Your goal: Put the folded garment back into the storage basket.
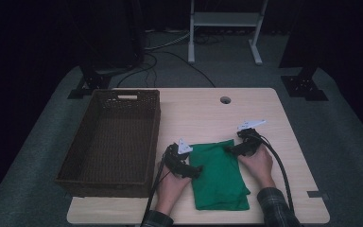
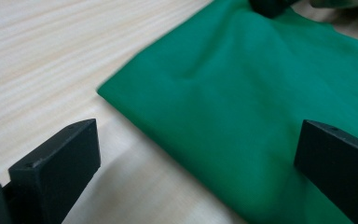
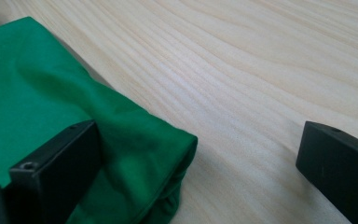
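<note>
My left gripper (image 1: pixel 192 163) and right gripper (image 1: pixel 230 148), jaws spread wide and holding nothing, straddle opposite edges of the folded green cloth (image 1: pixel 217 176) on the pale wooden table (image 1: pixel 203 113).

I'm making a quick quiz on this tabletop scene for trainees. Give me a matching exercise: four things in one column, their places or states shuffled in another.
Things:
1. green cloth
2. wicker basket
3. left gripper
4. right gripper

Places or states:
A. at the table's left side, nothing inside
B. open at the cloth's far right corner
C. folded flat near the table's front edge
D. open at the cloth's left edge

Pairs: 1-C, 2-A, 3-D, 4-B
</note>
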`<state>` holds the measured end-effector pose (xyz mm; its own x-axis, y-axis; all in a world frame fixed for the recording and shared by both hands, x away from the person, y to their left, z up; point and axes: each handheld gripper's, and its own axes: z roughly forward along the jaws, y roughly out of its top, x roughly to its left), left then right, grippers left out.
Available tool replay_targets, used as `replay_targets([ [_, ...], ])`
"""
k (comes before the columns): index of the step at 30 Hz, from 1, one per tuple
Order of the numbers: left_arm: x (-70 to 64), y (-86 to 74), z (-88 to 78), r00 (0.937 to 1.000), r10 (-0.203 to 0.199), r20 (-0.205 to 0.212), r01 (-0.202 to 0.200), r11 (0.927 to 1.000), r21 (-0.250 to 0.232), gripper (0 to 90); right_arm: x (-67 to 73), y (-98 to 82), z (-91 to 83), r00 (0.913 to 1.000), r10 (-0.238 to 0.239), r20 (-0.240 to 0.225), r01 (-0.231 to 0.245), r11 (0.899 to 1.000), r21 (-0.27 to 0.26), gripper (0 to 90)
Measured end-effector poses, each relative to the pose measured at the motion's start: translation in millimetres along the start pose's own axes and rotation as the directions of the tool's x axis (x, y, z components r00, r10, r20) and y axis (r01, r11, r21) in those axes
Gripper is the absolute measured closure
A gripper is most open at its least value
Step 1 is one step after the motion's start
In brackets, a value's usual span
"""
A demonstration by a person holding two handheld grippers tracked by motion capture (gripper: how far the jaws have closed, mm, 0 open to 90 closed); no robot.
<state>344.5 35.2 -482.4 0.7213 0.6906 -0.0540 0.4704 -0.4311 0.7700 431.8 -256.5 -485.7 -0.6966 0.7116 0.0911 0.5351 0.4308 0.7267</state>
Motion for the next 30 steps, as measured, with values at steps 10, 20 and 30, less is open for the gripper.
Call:
replay_targets([
  [10,-17.8,-10.9,-10.9,0.9997,-0.003,0.024,0.003,1.0000,0.005,0.0,0.0,0.0,0.0,1.0000,-0.001,0.000,0.001,1.000,-0.001,0.0],
  [20,-43.3,-24.4,-25.1,0.9991,0.013,0.040,-0.013,0.9999,-0.005,0.0,-0.1,0.0,0.0,1.0000,-0.002,0.000,0.002,1.000,-0.001,0.0],
  [30,-68.0,-34.9,-34.9,0.9969,0.020,0.076,-0.021,0.9998,0.007,0.0,0.0,0.0,0.0,1.0000,-0.001,0.000,0.001,1.000,-0.001,0.0],
])
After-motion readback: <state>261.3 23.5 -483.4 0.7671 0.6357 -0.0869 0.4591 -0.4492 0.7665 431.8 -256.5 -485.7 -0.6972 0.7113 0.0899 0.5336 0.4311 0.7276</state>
